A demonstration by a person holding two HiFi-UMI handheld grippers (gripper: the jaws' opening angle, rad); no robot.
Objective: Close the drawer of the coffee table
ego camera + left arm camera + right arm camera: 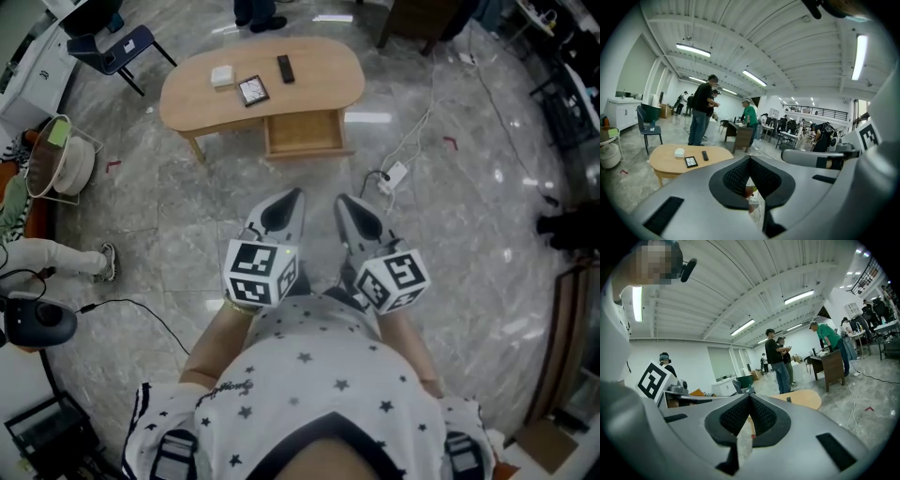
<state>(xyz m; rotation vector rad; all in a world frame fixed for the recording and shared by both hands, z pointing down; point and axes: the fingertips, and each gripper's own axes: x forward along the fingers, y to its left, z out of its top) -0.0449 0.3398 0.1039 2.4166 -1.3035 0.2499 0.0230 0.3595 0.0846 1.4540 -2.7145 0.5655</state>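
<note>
The oval wooden coffee table [319, 80] stands ahead on the marble floor, its drawer [305, 133] pulled out toward me. On its top lie a white box [222, 76], a black framed tile [253, 90] and a remote [285, 67]. My left gripper [295, 194] and right gripper [341, 200] hang side by side short of the drawer, both shut and empty. The left gripper view shows the table [670, 164] to the left beyond the shut left gripper [750, 158]. In the right gripper view the table [804, 399] shows past the shut right gripper [750, 395].
A white power strip [395, 174] with its cable lies on the floor right of the drawer. A blue chair [120, 49] stands at the far left, with a round white basket [58, 161] nearer me. Two people [701, 110] stand behind the table; a brown desk [740, 136] is beyond.
</note>
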